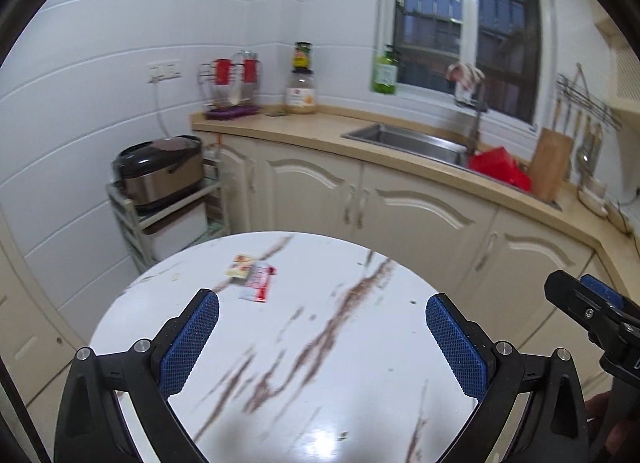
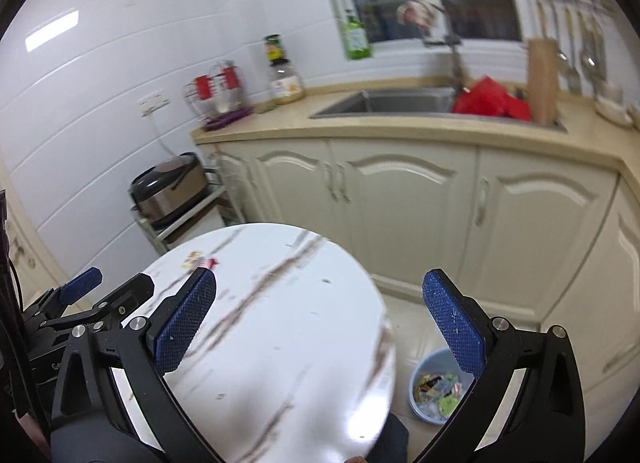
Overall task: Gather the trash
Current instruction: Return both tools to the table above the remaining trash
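Two snack wrappers (image 1: 252, 277) are lying together on the far left part of the round marble table (image 1: 340, 363), ahead of the left gripper (image 1: 322, 343), which is hovering spread wide and empty. The right gripper (image 2: 320, 327) is also gaping, empty. A blue bin (image 2: 434, 387) with trash is standing on the floor beside the table, near kitchen cabinets (image 2: 400, 199).

Two wrappers (image 1: 252, 277) touching on the table's (image 1: 360, 343) far left; bin (image 2: 436, 387) on floor right of table; counter (image 1: 304, 131) behind
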{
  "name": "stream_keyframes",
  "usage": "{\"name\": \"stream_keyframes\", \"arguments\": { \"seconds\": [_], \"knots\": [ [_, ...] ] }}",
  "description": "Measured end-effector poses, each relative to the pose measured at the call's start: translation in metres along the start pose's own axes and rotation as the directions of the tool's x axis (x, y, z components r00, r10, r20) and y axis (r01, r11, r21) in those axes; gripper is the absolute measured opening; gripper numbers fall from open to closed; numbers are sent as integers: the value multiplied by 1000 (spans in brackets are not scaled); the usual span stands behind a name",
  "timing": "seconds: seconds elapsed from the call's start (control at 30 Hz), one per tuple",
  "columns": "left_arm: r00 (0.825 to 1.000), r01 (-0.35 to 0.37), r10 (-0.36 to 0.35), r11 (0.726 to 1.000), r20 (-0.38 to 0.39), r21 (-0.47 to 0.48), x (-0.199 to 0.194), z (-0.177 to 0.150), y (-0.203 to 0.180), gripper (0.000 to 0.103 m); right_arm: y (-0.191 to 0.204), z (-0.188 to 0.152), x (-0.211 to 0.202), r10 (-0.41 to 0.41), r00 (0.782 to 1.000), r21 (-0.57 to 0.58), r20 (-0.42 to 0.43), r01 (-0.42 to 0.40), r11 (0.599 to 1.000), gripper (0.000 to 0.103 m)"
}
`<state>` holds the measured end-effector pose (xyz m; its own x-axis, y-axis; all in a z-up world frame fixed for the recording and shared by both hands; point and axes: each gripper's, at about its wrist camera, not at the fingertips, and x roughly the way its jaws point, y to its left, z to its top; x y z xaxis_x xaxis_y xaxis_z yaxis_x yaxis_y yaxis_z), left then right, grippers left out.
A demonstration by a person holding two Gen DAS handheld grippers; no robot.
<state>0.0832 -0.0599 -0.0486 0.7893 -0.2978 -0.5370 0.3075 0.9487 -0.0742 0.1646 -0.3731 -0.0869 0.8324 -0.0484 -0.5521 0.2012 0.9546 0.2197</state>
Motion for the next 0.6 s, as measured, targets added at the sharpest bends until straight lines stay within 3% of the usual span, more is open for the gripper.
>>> {"name": "stream_keyframes", "arguments": {
  "seconds": [0.3,0.6],
  "knots": [
    [993,-116,119,989,28,-89,-42,-16,55,102,88,-6,6,65,998,-138,18,-62,988,103],
    [981,-185,191,977,42,-110,-43,-19,80,102,139,-16,22,88,996,-217,6,-84,973,103]
  ]
}}
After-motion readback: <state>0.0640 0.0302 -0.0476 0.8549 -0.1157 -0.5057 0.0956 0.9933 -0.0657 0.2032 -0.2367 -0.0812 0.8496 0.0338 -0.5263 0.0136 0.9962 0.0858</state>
